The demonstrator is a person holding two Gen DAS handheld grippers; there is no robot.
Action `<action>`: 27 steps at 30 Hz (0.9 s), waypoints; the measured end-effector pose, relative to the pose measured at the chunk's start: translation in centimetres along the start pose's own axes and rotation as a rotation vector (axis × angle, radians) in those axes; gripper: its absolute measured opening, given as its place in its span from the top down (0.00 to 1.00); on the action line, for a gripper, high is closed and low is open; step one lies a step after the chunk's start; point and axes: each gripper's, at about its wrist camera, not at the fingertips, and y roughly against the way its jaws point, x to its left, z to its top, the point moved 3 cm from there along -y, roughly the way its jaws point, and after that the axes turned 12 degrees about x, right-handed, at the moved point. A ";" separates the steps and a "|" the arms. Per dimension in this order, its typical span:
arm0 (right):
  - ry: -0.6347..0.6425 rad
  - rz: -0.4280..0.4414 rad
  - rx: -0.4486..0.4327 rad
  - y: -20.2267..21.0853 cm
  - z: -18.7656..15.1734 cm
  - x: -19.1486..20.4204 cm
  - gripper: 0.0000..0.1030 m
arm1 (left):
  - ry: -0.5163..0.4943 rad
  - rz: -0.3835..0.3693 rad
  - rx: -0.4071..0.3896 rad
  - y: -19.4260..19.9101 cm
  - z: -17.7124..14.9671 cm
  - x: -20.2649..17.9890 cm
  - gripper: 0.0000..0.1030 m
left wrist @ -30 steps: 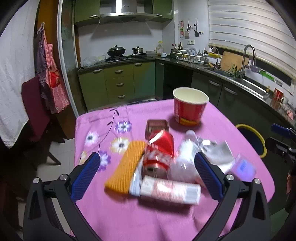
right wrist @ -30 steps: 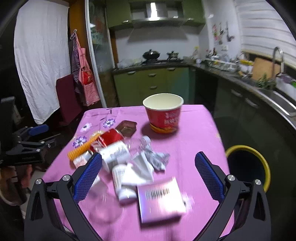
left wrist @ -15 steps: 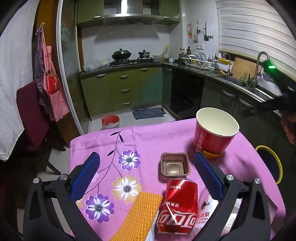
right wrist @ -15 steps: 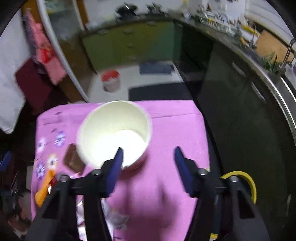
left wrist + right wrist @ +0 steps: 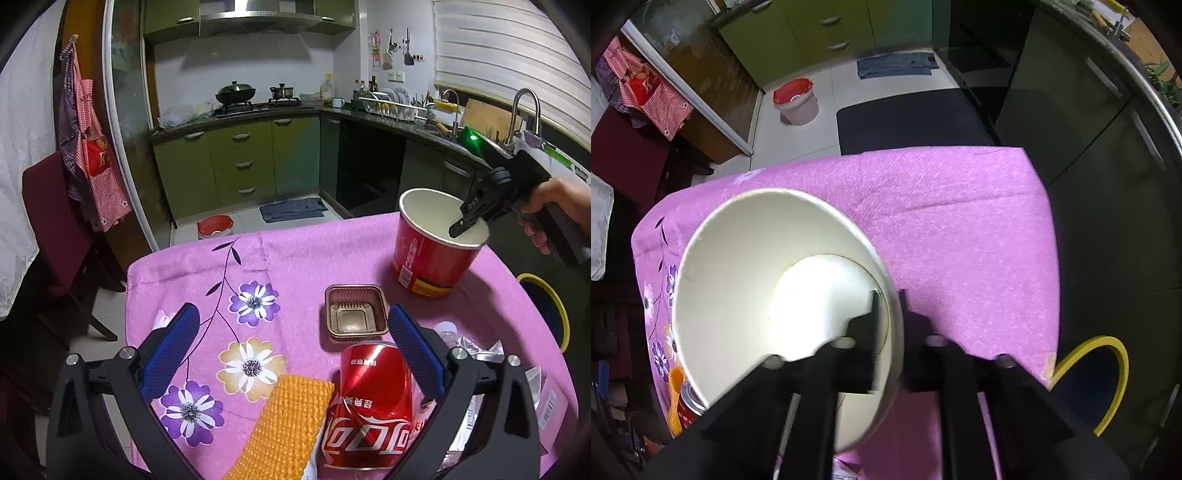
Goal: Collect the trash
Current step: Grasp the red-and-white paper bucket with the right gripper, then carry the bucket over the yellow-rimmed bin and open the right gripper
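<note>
A red paper bucket (image 5: 428, 258) with a white inside (image 5: 738, 277) stands upright at the far right of the pink-clothed table (image 5: 295, 251). My right gripper (image 5: 458, 230) points steeply down and is shut on the bucket's near rim (image 5: 888, 299), one finger inside and one outside. My left gripper (image 5: 291, 321) hangs open low over the table. Between its blue pads lie a crushed red cola can (image 5: 369, 402), a brown plastic tray (image 5: 354, 317) and an orange knitted cloth (image 5: 284, 428). Nothing touches these pads.
A yellow-rimmed bin (image 5: 546, 310) stands on the floor off the table's right edge (image 5: 1108, 354). A clear plastic bottle (image 5: 447, 328) and wrappers lie at the right near side. A red chair (image 5: 48, 221) is at the left; kitchen counters are behind.
My right gripper swung forward and down over the bucket and closed on its rim. My left gripper moved forward over the trash pile, so the can and tray now lie nearer.
</note>
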 end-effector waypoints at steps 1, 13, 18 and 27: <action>-0.001 0.006 0.001 -0.3 0.1 0.0 0.95 | -0.002 0.001 0.001 0.0 -0.1 -0.1 0.06; -0.072 0.082 -0.126 7.7 -6.6 -8.3 0.96 | -0.033 -0.004 -0.011 1.7 -0.9 -1.1 0.06; -0.253 0.007 -0.165 9.6 -13.7 -19.8 0.96 | -0.072 -0.022 -0.003 2.4 -1.2 -2.6 0.06; -0.468 -0.042 -0.062 0.2 -17.6 -32.4 0.93 | -0.108 -0.060 0.024 3.5 -1.6 -5.2 0.06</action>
